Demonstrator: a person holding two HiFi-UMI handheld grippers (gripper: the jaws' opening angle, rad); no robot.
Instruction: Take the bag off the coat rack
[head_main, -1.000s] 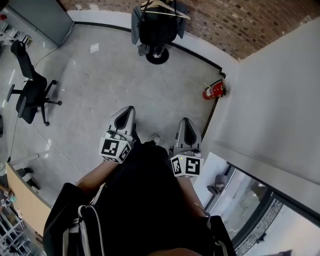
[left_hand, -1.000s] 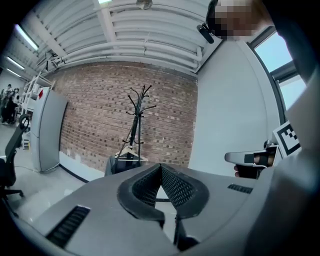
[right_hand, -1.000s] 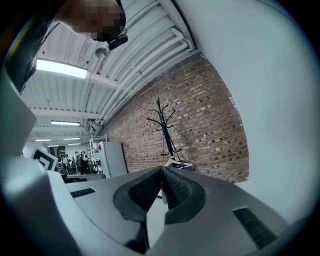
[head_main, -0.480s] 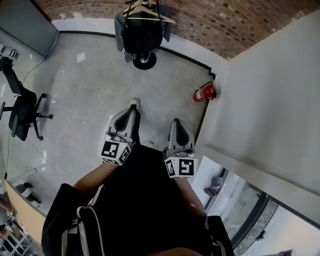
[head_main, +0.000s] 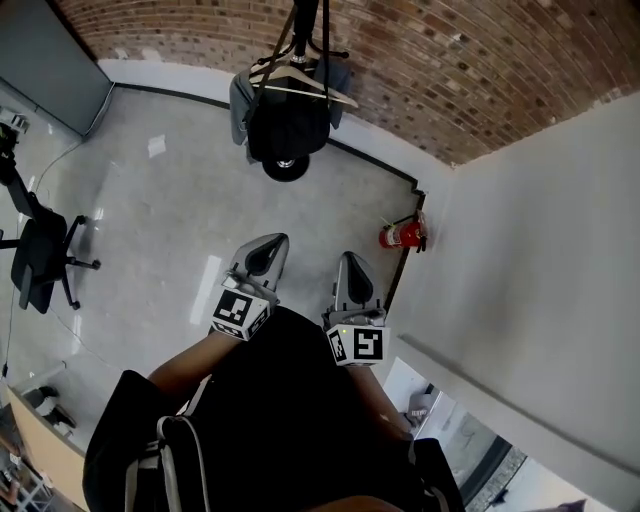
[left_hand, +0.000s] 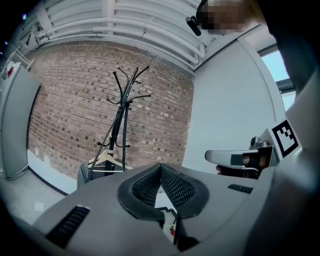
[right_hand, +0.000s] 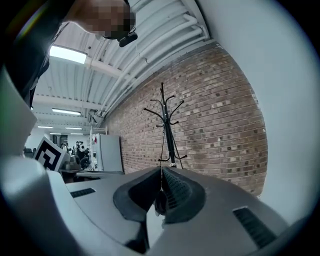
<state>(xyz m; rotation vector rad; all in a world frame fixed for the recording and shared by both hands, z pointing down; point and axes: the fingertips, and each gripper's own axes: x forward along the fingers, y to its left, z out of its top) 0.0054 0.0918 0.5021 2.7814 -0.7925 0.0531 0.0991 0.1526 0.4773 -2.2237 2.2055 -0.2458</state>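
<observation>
The left gripper (head_main: 268, 246) and right gripper (head_main: 350, 264) are shut tight and empty, and the black bag (head_main: 290, 128) on the coat rack (head_main: 303, 25) looks soft and floppy, so its top strap is probably best to grab.

Black bag (head_main: 290, 128) on coat rack (head_main: 304, 25) by brick wall (head_main: 470, 85), left tongs (head_main: 270, 243) and right tongs (head_main: 351, 260) well away.

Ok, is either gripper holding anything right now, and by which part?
Nothing is held. The left gripper and right gripper both have jaws shut with nothing between them; the bag hangs on the coat rack, untouched.
</observation>
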